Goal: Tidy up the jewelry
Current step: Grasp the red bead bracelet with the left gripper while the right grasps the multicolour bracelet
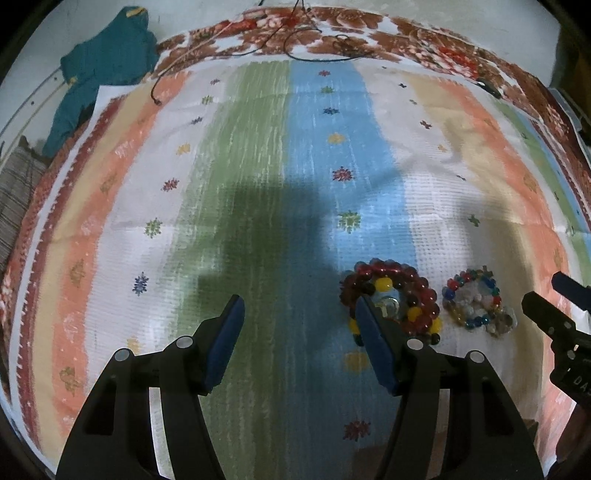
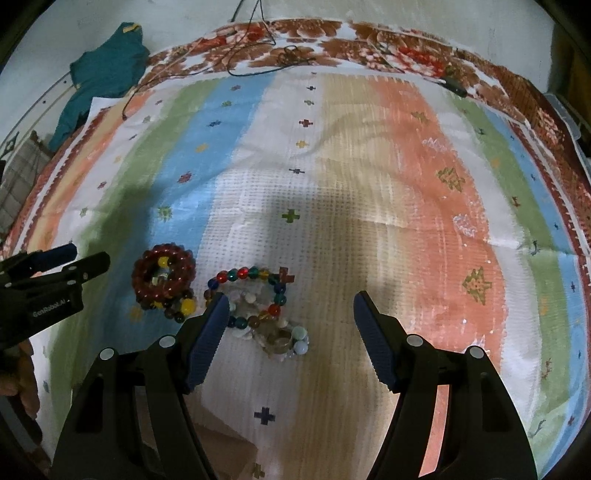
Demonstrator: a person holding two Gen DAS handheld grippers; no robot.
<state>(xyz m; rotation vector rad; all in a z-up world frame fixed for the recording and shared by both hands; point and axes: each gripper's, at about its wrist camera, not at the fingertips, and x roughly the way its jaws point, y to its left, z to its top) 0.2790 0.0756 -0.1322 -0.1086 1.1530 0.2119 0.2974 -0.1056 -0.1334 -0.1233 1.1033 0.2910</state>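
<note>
A pile of dark red bead bracelets with yellow beads (image 1: pixel 391 291) lies on the striped cloth, just right of my open, empty left gripper (image 1: pixel 299 314); its right finger partly hides the pile. A pile of multicolour and pale bead bracelets (image 1: pixel 476 301) lies to its right. In the right wrist view the red pile (image 2: pixel 164 277) is at left and the multicolour pile (image 2: pixel 258 306) sits between the fingers of my open, empty right gripper (image 2: pixel 290 308), nearer its left finger. The other gripper shows at each view's edge, the right one in the left wrist view (image 1: pixel 546 299), the left one in the right wrist view (image 2: pixel 74 258).
The striped woven cloth (image 2: pixel 406 184) covers a floral bedsheet (image 2: pixel 332 33). A teal garment (image 2: pixel 107 70) lies at the far left corner. Thin dark cords (image 2: pixel 258 55) lie at the far edge. A small black object (image 2: pixel 454 86) sits at the far right.
</note>
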